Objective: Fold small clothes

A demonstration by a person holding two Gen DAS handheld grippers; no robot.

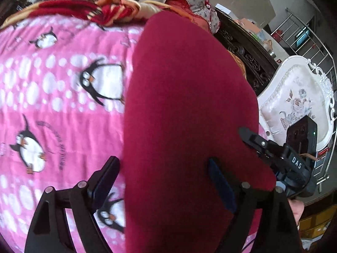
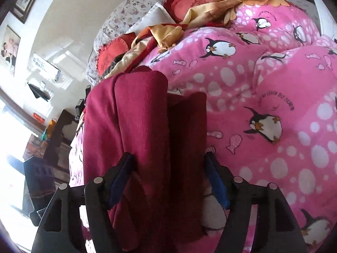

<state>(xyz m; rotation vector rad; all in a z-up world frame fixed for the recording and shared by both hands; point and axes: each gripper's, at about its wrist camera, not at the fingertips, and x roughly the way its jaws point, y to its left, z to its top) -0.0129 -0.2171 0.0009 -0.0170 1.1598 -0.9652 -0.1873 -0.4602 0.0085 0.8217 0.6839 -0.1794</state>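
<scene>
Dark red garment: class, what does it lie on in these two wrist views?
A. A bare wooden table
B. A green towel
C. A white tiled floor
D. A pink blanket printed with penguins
D: in both views the dark red garment lies on the pink penguin blanket, with the fingers of each open gripper either side of it.

The right gripper [image 2: 168,164] stands with its jaws spread wide, and the folded dark red garment [image 2: 143,130] runs forward between its blue fingers [image 2: 121,179]. Under both lies a pink penguin blanket [image 2: 263,105], with an orange and red blanket [image 2: 189,10] bunched far ahead
</scene>
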